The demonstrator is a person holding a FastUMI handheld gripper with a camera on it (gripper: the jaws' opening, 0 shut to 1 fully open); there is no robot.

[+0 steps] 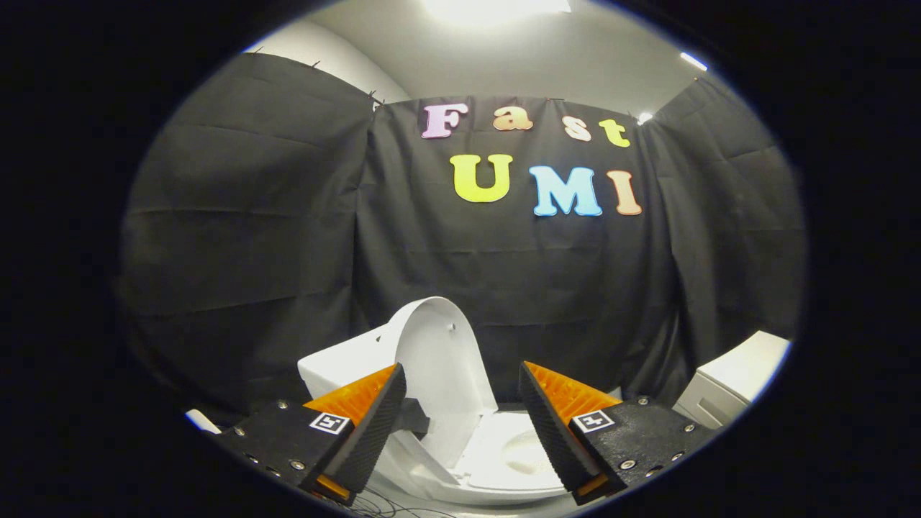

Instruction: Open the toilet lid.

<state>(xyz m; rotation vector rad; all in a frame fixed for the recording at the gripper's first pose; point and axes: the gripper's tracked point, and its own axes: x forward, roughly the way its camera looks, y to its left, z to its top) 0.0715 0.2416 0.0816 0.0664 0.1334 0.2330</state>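
One toilet lid (439, 360) stood raised, leaning back toward the tank (338, 367), just beyond the fingers. Seat (504, 460) and bowl exposed below. Gripper (460, 410) was spread wide, holding nothing. Task looked done; nothing left but pulling away.

White cabinet (741, 378) beside black cloth wall (288, 237)

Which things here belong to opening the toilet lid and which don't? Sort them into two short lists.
Job:
- lid, raised, standing upright
- toilet, seat and bowl exposed
- gripper, open, holding nothing, lid just ahead between its fingers

Not part of it:
- white unit beside the toilet
- black curtain behind
- ceiling light
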